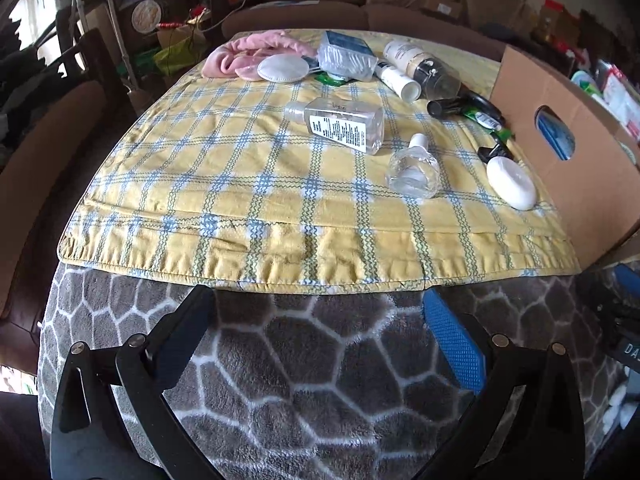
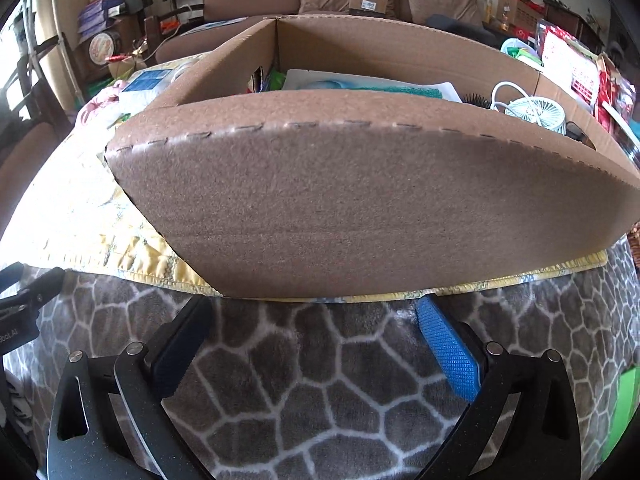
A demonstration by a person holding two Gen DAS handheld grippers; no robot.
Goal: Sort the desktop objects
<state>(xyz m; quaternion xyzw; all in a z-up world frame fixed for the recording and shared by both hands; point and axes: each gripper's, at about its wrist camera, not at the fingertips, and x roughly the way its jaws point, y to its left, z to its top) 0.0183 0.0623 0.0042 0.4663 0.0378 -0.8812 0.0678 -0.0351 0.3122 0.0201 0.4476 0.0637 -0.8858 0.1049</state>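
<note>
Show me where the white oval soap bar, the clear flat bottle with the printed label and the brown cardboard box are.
white oval soap bar (image 1: 512, 183), left wrist view, its top.
clear flat bottle (image 1: 340, 124), left wrist view, its label.
brown cardboard box (image 2: 360, 208), right wrist view, its near wall.

Little can be read. A black device (image 2: 18, 320) at the left edge shows "boLAI". A black part (image 1: 628, 346) at the right edge shows "DA". The clear bottle (image 1: 340, 122) label print is illegible.
</note>
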